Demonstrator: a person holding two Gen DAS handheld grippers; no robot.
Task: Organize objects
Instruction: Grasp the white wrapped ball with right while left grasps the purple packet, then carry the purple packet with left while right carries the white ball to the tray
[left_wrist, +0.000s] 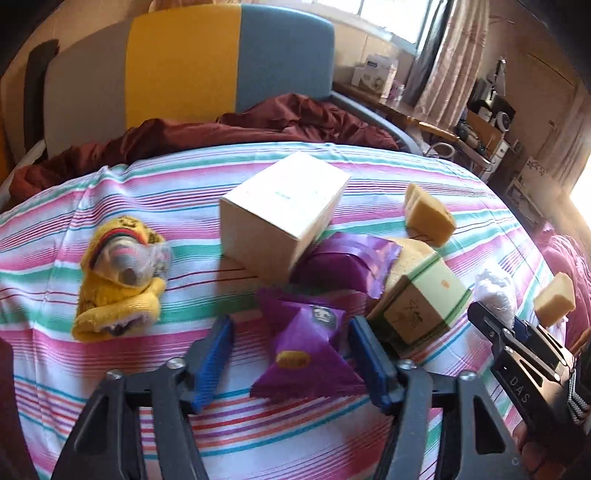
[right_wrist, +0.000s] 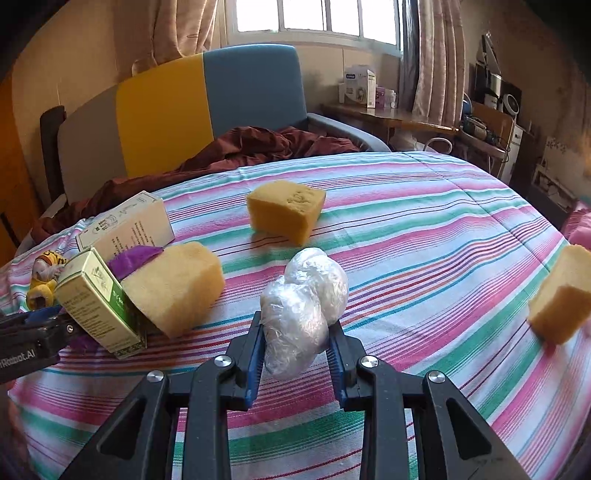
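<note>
Lying flat between the spread blue ribbed pads of the left gripper (left_wrist: 290, 354), low in the centre of the left wrist view, a glossy purple foil snack packet (left_wrist: 306, 354) shows a crimped, pillow-like shape; whether either pad touches it is hard to tell. A second crumpled purple wrapper (left_wrist: 343, 264) sits just above it, partly tucked under a smooth white cardboard box (left_wrist: 280, 214). At the right, a green-and-cream printed carton (left_wrist: 417, 306) leans against a porous yellow sponge block (right_wrist: 177, 284), which it mostly hides in the left view. A fuzzy yellow knitted sock bundle (left_wrist: 118, 273) lies at the left. In the right wrist view, the right gripper (right_wrist: 295, 343) pinches a wrinkled ball of clear plastic film (right_wrist: 306, 302) at lower centre, its lower end hanging between the pads. Another sponge (right_wrist: 286, 208) rests at upper centre, and a third (right_wrist: 561, 295) is blurred at the right edge. All of it lies on a striped cotton bedsheet (right_wrist: 424, 229) in pink, green and white.
</note>
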